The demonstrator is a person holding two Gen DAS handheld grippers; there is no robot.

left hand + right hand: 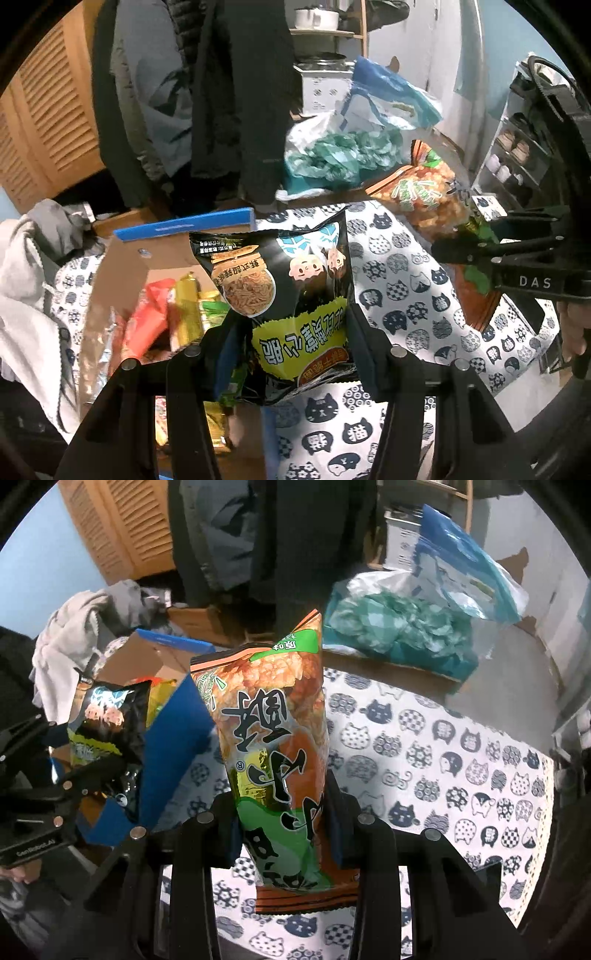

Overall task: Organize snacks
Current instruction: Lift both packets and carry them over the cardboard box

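Mid-carry: left claw [295, 354] pinching black noodle-snack bag [280, 280], right claw [282, 823] pinching orange-green rice-cracker bag [273, 738], both clear of cat-print tabletop [443, 760]. Next, probably: lowering into open cardboard box [122, 269], left of both claws, half full. In the way: blue box flap [173, 731]; beyond, teal plastic bags [399, 627].

Both grippers are matte black plastic. The left gripper [295, 354] has two broad angular arms, each ending in a dark blue pad, with round silver pins set into the joints. The right gripper [282, 834] is built the same way, with blue pads and four silver pins. From the left wrist view its side carries pale letters reading "DAS", and a black cable loops above it. From the right wrist view the left gripper's body bears small pale lettering, possibly "GenRobot.AI", though it is too blurred to be sure.
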